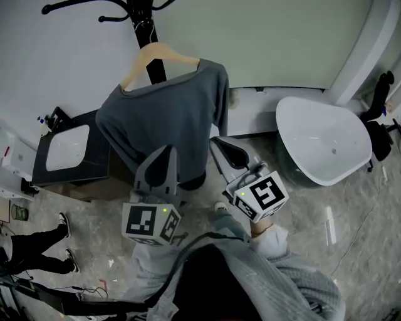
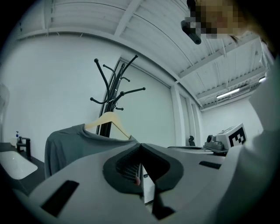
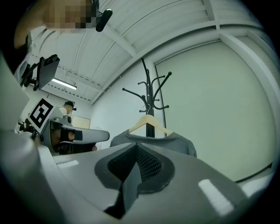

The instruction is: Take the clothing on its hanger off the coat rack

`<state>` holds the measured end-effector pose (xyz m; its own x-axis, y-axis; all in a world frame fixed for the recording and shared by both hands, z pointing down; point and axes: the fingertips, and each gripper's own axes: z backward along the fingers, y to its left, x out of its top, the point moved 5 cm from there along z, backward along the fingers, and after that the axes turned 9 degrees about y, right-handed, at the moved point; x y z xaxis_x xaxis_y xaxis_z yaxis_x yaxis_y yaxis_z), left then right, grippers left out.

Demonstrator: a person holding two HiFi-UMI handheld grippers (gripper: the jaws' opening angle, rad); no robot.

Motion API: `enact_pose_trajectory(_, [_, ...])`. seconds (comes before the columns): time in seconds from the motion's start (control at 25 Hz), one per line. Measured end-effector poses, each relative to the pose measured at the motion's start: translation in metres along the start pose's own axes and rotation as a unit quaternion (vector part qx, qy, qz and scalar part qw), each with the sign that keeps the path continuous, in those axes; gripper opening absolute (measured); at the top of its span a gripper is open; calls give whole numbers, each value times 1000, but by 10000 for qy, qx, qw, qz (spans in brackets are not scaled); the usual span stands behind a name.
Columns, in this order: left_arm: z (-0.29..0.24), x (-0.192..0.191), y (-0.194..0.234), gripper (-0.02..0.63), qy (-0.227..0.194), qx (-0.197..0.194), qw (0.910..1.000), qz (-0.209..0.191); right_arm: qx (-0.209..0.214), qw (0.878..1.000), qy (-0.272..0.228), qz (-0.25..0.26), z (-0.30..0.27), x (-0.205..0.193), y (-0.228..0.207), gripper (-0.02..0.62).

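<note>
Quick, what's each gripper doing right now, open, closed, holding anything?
Left gripper: closed, holding nothing.
Right gripper: closed, holding nothing.

The coat rack is cut off above, its lower pole hidden behind the grey shirt.

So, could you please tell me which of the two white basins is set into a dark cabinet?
The small sink left of the grey shirt; the bigger tub on the right stands free by itself.
</note>
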<state>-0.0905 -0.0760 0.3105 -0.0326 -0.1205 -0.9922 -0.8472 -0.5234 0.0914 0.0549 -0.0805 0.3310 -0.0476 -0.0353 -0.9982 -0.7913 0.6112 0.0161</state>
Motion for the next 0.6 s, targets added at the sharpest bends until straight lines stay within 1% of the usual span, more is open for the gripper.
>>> enact_pose_trajectory(0.2, [-62,31,22,5,-25,489,9987,-166,519,9985,-172,66,-51,27,-77,2])
enact_pose_trajectory(0.32, [-76,45,38,5,-104,855,9963,-48,877,9957,-229,184,-79,41,-111,2])
enact_pose_trajectory(0.44, [-84,51,56,5,-121,1081,9941,-12,1133,9929,-294,197,-105,48,-127,2])
enact_pose_trajectory(0.6, [-95,54,78,5,4,1224,9925,-61,1507,9879,-242,273,-135,49,-128,2])
